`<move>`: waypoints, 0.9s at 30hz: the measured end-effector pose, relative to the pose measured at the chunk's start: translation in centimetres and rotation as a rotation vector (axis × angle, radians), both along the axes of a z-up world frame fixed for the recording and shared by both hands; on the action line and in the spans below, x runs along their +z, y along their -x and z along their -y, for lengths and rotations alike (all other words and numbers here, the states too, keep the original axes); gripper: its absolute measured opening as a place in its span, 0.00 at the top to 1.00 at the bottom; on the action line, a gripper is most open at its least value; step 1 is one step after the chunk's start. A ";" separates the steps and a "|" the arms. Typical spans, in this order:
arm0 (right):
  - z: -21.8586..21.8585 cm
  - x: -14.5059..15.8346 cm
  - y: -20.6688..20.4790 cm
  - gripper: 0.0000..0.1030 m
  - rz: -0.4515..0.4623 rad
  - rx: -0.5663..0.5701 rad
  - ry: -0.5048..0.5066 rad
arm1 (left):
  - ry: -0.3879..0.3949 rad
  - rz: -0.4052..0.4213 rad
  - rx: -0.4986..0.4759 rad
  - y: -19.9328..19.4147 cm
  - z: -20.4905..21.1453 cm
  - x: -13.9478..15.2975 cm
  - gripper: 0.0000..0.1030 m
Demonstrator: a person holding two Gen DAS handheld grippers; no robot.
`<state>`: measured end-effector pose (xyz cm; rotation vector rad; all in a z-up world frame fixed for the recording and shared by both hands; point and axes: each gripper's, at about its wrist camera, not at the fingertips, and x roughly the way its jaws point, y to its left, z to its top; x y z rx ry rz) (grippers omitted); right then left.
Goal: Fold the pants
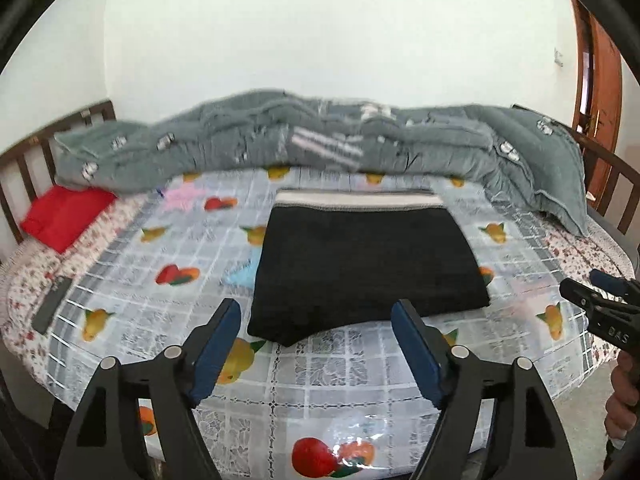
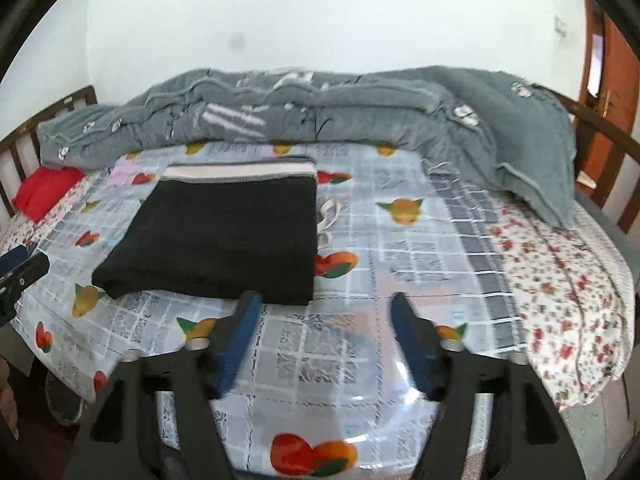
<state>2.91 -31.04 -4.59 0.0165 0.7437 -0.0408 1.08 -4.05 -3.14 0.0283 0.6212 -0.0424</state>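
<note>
The only writing that can be read is "DAS" in pale letters on the black body of the right gripper (image 1: 596,300), seen at the right edge of the left wrist view; what follows those letters is cut off. The pants (image 1: 360,268) are black with a grey and white striped waistband at the far end, and they lie folded into a flat rectangle on the fruit-print sheet (image 1: 348,376) of the bed. Both tongs stand released with nothing between their blue pads. The left gripper (image 1: 316,312) hangs just short of the near edge of the pants, clear of the cloth. The right gripper (image 2: 326,304) hangs beside the near right corner of the pants (image 2: 224,240), also apart. A grey quilt (image 2: 340,108) lies bunched behind.
</note>
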 end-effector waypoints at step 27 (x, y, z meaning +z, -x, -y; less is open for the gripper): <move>0.9 4.1 6.2 0.10 0.071 -0.012 -0.023 | -0.002 0.023 0.023 4.6 1.8 2.8 0.21</move>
